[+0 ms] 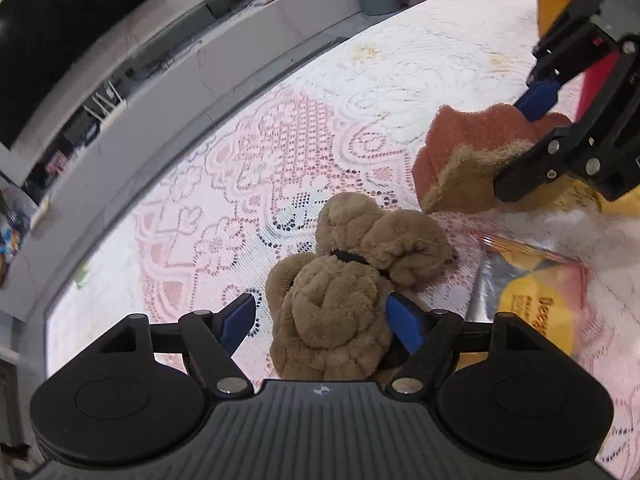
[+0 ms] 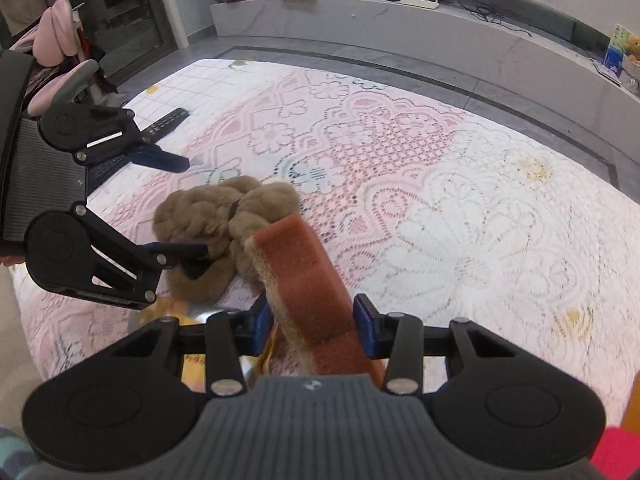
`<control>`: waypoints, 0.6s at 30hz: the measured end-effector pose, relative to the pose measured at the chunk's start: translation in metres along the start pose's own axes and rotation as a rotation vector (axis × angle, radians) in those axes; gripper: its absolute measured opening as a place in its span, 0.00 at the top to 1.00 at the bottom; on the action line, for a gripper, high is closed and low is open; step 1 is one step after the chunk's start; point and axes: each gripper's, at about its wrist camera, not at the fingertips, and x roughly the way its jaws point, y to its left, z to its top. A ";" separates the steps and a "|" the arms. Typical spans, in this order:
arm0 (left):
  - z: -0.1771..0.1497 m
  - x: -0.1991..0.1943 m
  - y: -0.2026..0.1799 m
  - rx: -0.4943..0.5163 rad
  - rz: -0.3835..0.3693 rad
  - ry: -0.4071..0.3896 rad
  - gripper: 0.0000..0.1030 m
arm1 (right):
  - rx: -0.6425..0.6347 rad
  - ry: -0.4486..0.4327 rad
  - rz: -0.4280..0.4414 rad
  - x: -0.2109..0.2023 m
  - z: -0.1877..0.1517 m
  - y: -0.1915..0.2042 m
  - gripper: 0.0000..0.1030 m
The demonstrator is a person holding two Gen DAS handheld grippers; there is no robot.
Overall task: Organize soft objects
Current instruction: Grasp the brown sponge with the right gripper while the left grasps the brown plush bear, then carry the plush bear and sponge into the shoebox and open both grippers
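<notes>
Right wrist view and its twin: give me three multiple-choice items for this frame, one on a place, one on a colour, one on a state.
1. Where does the plush toy lie?
A. on the lace cloth
B. on the floor
C. on the TV bench

2. What colour is the sponge's main face?
A. green
B. reddish brown
C. blue

3. How do the left gripper's jaws stand?
A. shut on the sponge
B. open around the toy
C. shut with nothing in them

Key: 1 A, cloth shows all round the toy; 2 B, with a tan scouring layer on the side; 3 B, one pad stands clear of the fur, while the right gripper holds the sponge.
</notes>
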 end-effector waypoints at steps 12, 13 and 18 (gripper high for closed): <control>-0.005 0.009 -0.006 -0.087 -0.032 0.000 0.45 | -0.003 -0.044 -0.018 0.002 0.000 -0.003 0.64; -0.005 0.005 -0.006 -0.102 -0.021 -0.008 0.46 | 0.014 -0.055 -0.011 -0.002 0.000 -0.006 0.64; -0.004 -0.020 -0.004 -0.193 0.039 -0.050 0.48 | 0.075 -0.115 0.010 -0.023 -0.001 -0.014 0.65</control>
